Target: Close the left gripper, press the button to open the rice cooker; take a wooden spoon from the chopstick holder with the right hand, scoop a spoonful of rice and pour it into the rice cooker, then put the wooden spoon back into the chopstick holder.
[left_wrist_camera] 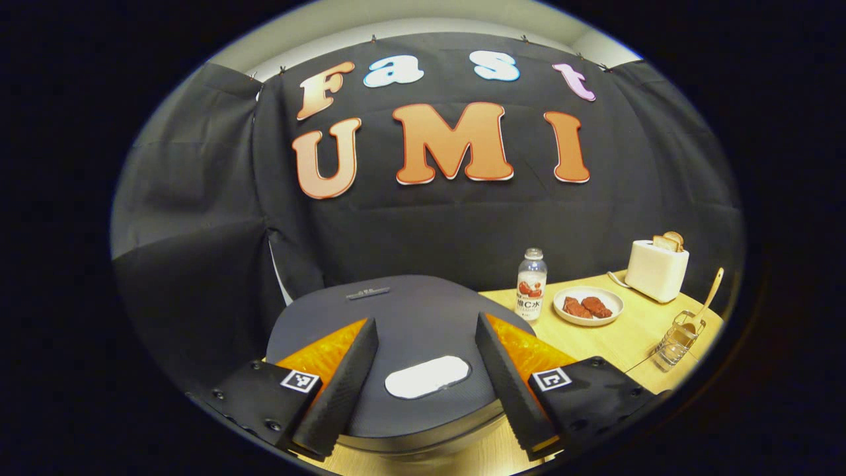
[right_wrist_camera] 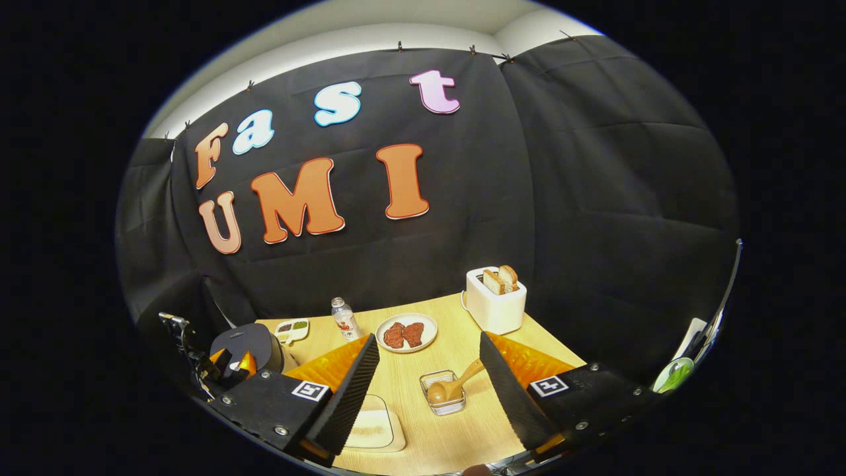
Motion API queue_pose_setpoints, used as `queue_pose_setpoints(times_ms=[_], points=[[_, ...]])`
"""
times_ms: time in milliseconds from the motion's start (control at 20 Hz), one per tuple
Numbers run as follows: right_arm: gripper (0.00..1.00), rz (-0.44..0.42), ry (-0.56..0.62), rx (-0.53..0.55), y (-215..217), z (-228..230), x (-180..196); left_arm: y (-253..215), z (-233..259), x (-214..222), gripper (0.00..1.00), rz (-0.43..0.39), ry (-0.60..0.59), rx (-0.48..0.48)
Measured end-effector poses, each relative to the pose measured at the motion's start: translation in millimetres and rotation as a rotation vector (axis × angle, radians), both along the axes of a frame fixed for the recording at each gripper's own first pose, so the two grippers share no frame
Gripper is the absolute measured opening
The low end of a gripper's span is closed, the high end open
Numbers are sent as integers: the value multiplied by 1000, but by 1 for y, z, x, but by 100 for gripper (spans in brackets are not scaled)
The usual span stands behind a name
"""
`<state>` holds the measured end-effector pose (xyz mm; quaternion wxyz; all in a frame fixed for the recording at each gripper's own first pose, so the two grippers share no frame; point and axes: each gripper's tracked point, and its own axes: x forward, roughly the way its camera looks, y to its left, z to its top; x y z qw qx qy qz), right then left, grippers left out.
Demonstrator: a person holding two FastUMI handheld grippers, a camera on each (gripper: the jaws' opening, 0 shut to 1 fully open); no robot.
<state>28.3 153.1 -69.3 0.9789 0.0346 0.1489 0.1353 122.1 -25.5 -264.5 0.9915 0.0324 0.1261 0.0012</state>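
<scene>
The dark grey rice cooker point(left_wrist_camera: 423, 311) lies close below my left gripper point(left_wrist_camera: 426, 322), which is open; its fingers straddle the lid, and the white oval button point(left_wrist_camera: 426, 377) sits between them. In the right gripper view the cooker point(right_wrist_camera: 246, 345) stands at the far left with the left gripper point(right_wrist_camera: 221, 365) by it. The wooden spoon point(right_wrist_camera: 456, 383) rests in the wire chopstick holder point(right_wrist_camera: 444, 395), just ahead of my open right gripper point(right_wrist_camera: 429, 337), which holds nothing. A shallow dish of rice point(right_wrist_camera: 373, 426) lies near the right gripper's left finger. Holder point(left_wrist_camera: 677, 340) and spoon point(left_wrist_camera: 710, 294) also appear at the far right.
On the wooden table point(right_wrist_camera: 456, 423) stand a small bottle point(right_wrist_camera: 344, 319), a plate of meat point(right_wrist_camera: 406, 332), a white toaster with bread point(right_wrist_camera: 496, 301) and a small dish with green contents point(right_wrist_camera: 293, 328). Black cloth walls close in the back and right.
</scene>
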Motion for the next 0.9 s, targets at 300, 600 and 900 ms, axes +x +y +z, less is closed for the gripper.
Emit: queue_pose_setpoints(times_ms=[300, 600, 900], points=[[95, 17, -48, -15, 11, 16, 8, 7, 21, -1, 97, -22, 122, -116], [95, 47, -108, -8, 22, 45, 26, 25, 114, -6, 99, -22, 89, -107], [95, 66, -187, 22, 24, 86, 35, 42, 236, -9, 99, 10, -46, -29]])
